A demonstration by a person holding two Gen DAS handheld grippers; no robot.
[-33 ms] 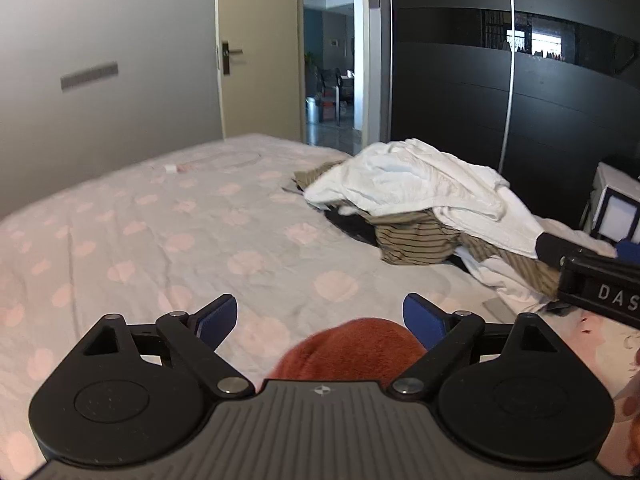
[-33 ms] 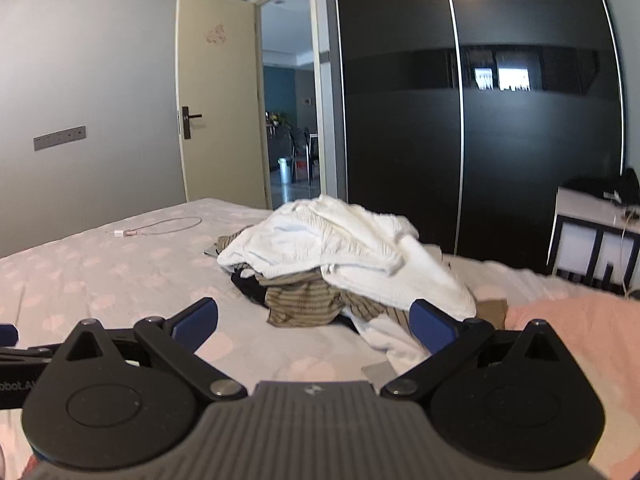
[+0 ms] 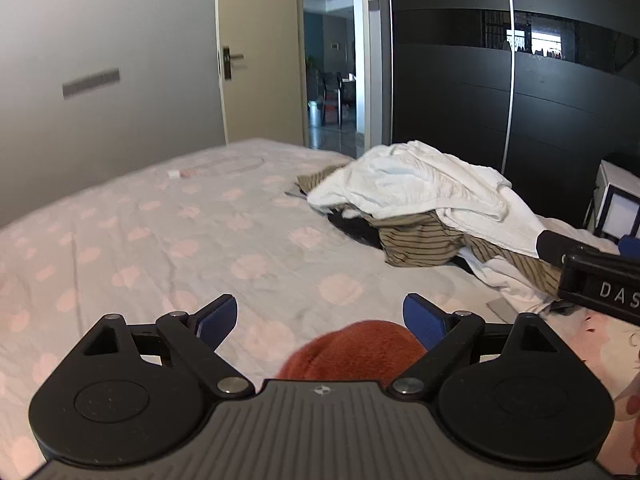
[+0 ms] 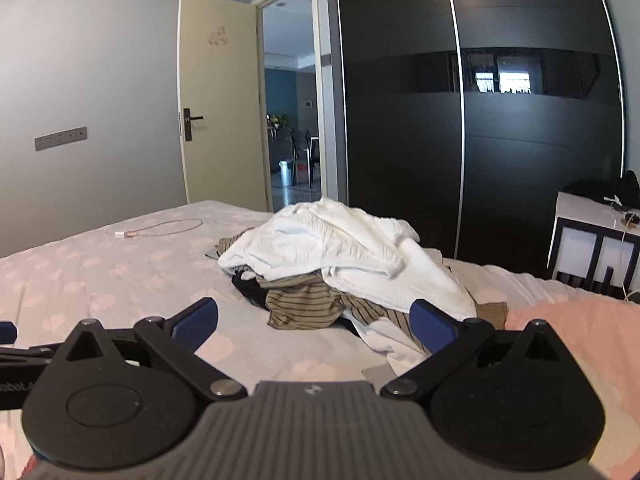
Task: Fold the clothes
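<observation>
A pile of clothes lies on the bed: a white garment on top, an olive striped garment and a black one under it. A rust-red garment lies right under my left gripper, which is open and empty. My right gripper is open and empty, short of the pile. Its side shows at the right edge of the left wrist view.
The bed sheet is white with pink dots. A white charger with cable lies at the far side. A pink cloth lies at the right. A black wardrobe, an open door and a white side table stand beyond.
</observation>
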